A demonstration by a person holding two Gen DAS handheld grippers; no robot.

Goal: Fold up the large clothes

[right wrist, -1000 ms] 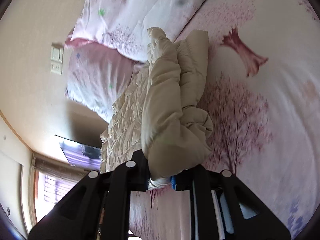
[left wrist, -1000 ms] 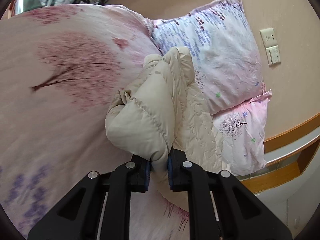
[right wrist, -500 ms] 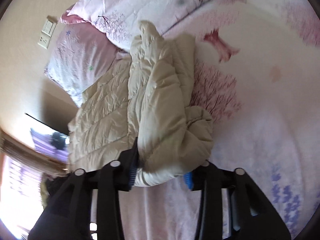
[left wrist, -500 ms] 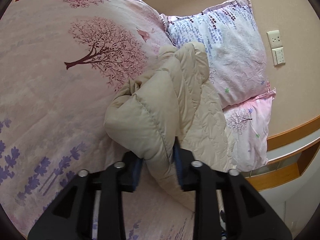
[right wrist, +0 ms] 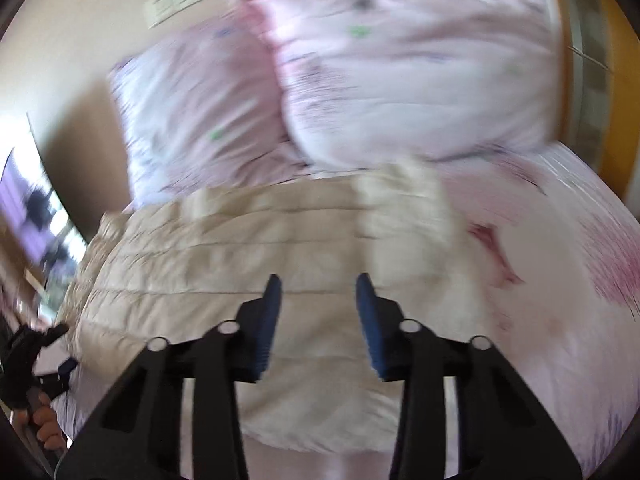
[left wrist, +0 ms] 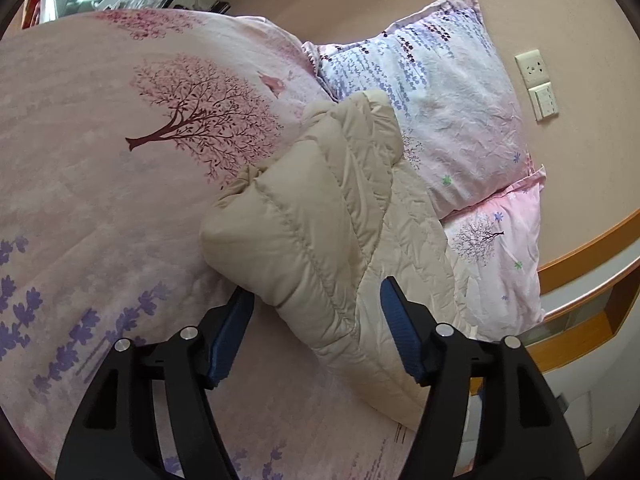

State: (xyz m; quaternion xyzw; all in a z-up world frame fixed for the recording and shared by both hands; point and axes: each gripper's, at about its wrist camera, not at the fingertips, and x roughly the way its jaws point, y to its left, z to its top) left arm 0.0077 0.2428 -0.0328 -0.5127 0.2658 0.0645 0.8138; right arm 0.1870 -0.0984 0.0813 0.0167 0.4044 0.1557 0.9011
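Cream puffer jacket [left wrist: 320, 216] — no legible label — floral bedspread [left wrist: 100, 160]

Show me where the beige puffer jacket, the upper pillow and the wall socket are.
beige puffer jacket [left wrist: 304, 232]: left wrist view, on the folded-over quilted part.
upper pillow [left wrist: 432, 92]: left wrist view, middle of its printed face.
wall socket [left wrist: 531, 67]: left wrist view, centre of its plate.

Folded jacket [left wrist: 320, 216] lies on the bedspread [left wrist: 100, 184], two pillows [left wrist: 436, 96] behind it against the wall (wall sockets [left wrist: 538, 84] right of them).
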